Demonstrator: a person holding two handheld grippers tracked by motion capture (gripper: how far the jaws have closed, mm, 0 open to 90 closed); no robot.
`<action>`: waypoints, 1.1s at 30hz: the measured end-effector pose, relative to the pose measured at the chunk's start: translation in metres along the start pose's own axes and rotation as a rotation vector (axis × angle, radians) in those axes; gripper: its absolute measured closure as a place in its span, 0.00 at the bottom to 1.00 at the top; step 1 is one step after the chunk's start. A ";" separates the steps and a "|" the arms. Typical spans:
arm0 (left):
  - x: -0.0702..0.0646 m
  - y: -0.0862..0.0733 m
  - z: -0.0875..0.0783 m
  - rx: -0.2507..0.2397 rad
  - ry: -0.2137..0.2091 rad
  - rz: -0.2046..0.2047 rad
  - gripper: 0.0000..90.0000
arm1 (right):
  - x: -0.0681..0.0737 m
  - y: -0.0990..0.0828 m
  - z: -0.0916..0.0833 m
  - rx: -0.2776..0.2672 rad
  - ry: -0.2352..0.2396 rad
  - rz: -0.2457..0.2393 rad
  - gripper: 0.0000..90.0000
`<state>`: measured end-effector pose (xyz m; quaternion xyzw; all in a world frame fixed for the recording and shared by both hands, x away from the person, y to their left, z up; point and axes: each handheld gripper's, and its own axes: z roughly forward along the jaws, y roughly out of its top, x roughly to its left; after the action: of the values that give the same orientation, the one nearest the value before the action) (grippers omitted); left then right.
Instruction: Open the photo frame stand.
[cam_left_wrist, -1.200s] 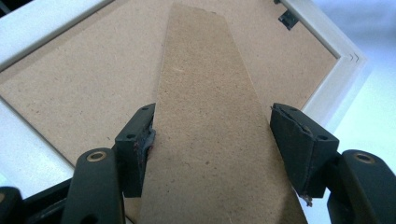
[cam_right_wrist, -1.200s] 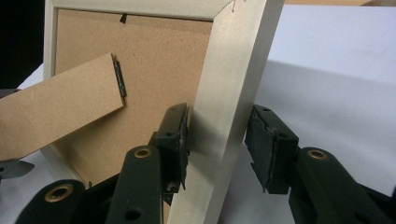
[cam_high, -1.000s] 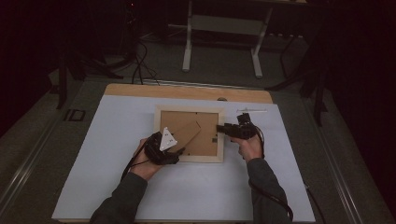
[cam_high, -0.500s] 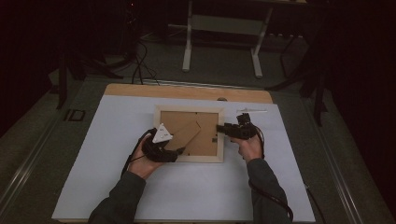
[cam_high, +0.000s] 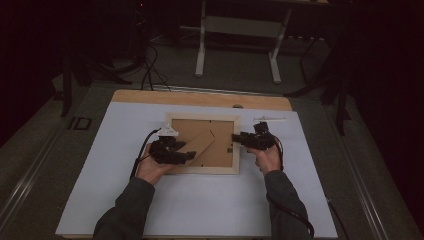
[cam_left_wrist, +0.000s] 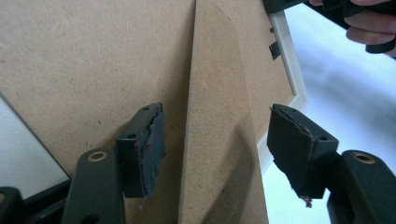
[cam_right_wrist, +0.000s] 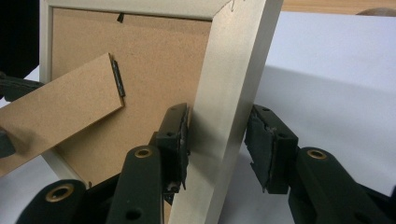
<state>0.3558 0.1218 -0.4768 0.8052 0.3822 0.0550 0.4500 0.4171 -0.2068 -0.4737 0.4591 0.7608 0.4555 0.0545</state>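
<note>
The room behind is dark, with a metal stand on the floor past the far edge, and I work over a wooden bench (cam_high: 150, 96) covered by one white sheet (cam_high: 200, 200). From the high view I count one picture frame (cam_high: 202, 171), lying back-up near the middle of the sheet, and two hand-held grippers. My left hand-held gripper (cam_high: 186, 156) sits over the frame's left part, above the brown easel stand (cam_high: 200, 145) that runs slantwise across the backing board. My right hand-held gripper (cam_high: 235, 141) is at the frame's right rail, about halfway along it.

In the left gripper view, the left hand-held gripper (cam_left_wrist: 215, 144) has its two jaws standing either side of the easel stand (cam_left_wrist: 219, 140); they have just been closing a little, yet a gap shows on both sides, so it is released, with the stand between the pads but not pinched. The backing board (cam_left_wrist: 93, 60) lies behind, and the frame's white rail (cam_left_wrist: 289, 60) runs at the far right.

In the right gripper view, the right hand-held gripper (cam_right_wrist: 217, 140) straddles the pale rail of the picture frame (cam_right_wrist: 224, 93). The left pad rests against the rail's inner face; the right pad looks just clear of the outer face, so I cannot tell whether it is truly clenched. One small black hinge (cam_right_wrist: 117, 80) joins the easel stand (cam_right_wrist: 56, 107) to the backing.
</note>
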 end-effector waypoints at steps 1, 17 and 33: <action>0.001 0.000 0.000 0.009 -0.012 -0.001 0.48 | 0.000 0.000 0.000 -0.001 0.000 -0.001 0.66; -0.009 0.004 0.010 0.115 0.005 0.087 0.60 | 0.005 0.001 -0.003 -0.001 -0.010 -0.030 0.66; -0.014 0.011 0.012 0.128 0.047 0.140 0.63 | 0.009 0.004 -0.013 -0.056 -0.020 -0.051 0.68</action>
<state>0.3571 0.1015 -0.4720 0.8555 0.3380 0.0805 0.3838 0.4086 -0.2078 -0.4603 0.4422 0.7587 0.4704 0.0864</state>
